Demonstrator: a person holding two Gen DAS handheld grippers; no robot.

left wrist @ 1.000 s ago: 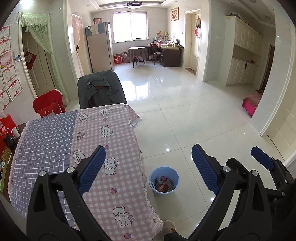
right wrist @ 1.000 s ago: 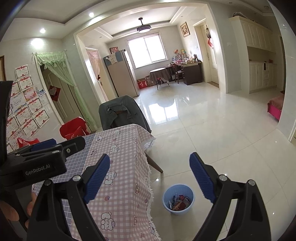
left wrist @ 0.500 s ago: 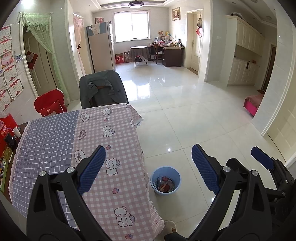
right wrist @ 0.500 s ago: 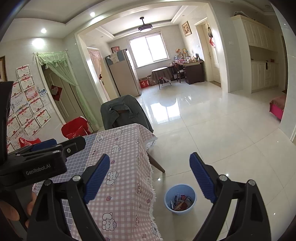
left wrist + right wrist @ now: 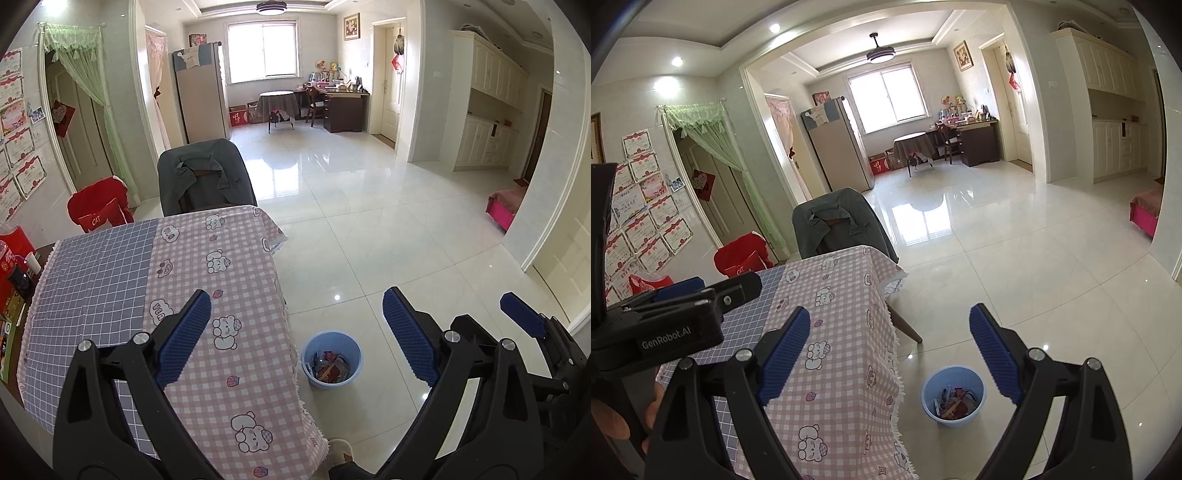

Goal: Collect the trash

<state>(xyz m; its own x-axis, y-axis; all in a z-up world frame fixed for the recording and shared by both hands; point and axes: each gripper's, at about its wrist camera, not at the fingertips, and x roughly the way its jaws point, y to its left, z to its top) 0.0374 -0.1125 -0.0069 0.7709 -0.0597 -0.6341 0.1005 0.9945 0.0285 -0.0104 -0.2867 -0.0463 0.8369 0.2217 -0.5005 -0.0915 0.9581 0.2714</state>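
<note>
A light blue trash bin stands on the tiled floor beside the table's right edge, with colourful wrappers inside. It also shows in the right wrist view. My left gripper is open and empty, held above the table's right edge and the bin. My right gripper is open and empty, also above the table edge. The right gripper's body shows at the right of the left wrist view, and the left gripper's body at the left of the right wrist view.
The table carries a pink and blue checked cloth. A chair draped with a grey jacket stands at its far end. A red bag sits by the wall. Red boxes and small items lie at the table's left.
Both views have drifted slightly; the bin sits a little further right in each. Both grippers stay open and empty.
</note>
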